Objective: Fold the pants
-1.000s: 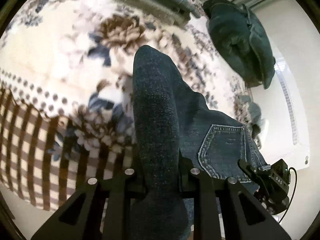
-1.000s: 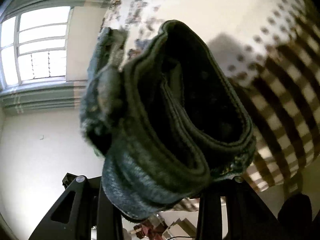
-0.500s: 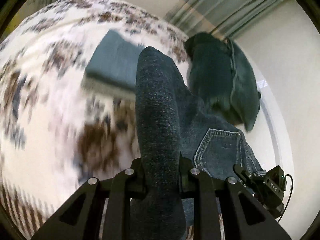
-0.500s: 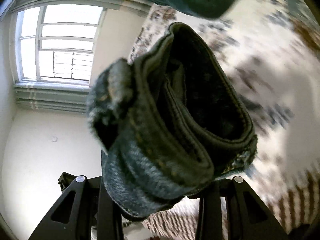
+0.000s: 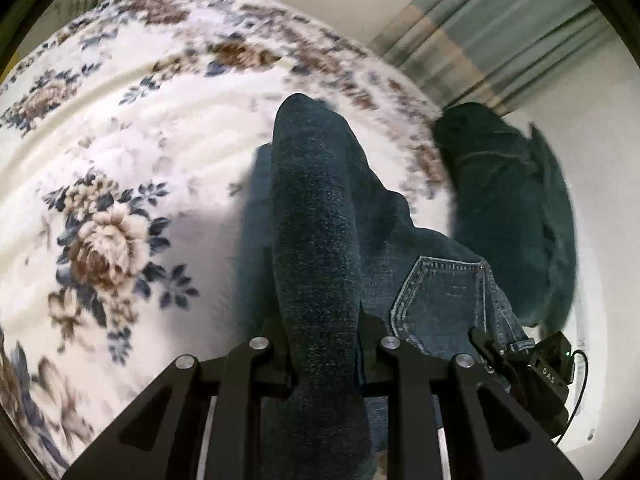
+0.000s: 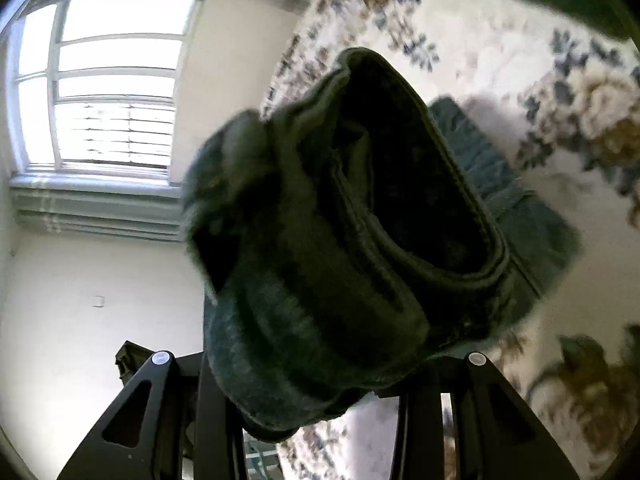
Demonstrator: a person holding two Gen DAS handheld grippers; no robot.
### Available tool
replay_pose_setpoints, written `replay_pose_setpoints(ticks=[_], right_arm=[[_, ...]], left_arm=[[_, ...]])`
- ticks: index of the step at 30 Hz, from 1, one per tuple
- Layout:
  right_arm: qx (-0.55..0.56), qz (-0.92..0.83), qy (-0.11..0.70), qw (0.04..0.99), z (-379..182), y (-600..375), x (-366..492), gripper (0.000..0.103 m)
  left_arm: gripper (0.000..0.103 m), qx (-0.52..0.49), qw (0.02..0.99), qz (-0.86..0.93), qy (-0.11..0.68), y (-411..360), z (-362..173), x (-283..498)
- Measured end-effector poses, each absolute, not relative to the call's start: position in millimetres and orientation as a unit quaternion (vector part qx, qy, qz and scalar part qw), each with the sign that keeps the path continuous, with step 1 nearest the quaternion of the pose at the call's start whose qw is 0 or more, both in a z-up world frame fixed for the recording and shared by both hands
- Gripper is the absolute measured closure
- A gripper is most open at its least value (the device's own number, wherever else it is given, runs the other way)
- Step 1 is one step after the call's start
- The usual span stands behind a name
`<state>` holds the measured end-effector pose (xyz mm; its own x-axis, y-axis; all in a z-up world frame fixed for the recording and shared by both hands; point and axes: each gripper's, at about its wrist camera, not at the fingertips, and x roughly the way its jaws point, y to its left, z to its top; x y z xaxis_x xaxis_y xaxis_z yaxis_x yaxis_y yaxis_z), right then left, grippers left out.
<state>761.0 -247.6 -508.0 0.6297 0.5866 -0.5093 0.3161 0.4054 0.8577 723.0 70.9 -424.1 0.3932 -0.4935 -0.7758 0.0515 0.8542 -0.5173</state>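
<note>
We carry folded jeans above the floral bed: left tongs and right tongs each clamp thick, floppy denim at the fold.

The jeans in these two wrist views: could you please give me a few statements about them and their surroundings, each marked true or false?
1. The left gripper is clamped on a fold of the jeans. True.
2. The right gripper is empty. False: its jaws are shut on a thick bundle of the jeans.
3. A back pocket with pale stitching shows in the left wrist view. True.
4. The blanket under the jeans is plain grey. False: it is cream with brown and blue flowers.
5. A window shows in the right wrist view. True.
6. The jeans lie flat on the blanket, untouched. False: both grippers hold them.
</note>
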Motion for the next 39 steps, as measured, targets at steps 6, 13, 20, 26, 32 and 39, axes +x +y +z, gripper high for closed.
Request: replay_pose_setpoints(ticks=[6,13,20,26,32,39], right_arm=[[0.520,0.083,0.469,0.709,-543.4,-242.2,773.1,0.054],[0.436,0.030,0.529,0.727,-515.3,-249.3,731.1,0.038],[0.261,-0.056,0.522,0.810,-408.2,-228.7,687.6,0.003],[0.105,-0.121,0.481,0.862,-306.5,-199.9,638.5,0.000],[0.067,-0.125,0.433,0.890,-205.0,-190.5,560.1,0.000],[0.048,-0.106,0.384,0.916,-112.0,-182.1,461.3,0.000]], left_arm=[[0.075,-0.221,0.790,-0.164,0.548,79.2,-443.8,726.7],[0.042,-0.146,0.816,-0.099,0.551,64.1,-404.5,698.6],[0.010,-0.048,0.854,-0.039,0.517,43.3,-346.2,649.6],[0.009,-0.012,0.875,-0.023,0.483,24.5,-286.0,597.5],[0.009,-0.002,0.898,-0.008,0.440,13.8,-218.1,528.7],[0.009,-0.005,0.917,0.002,0.399,7.9,-150.3,433.7]])
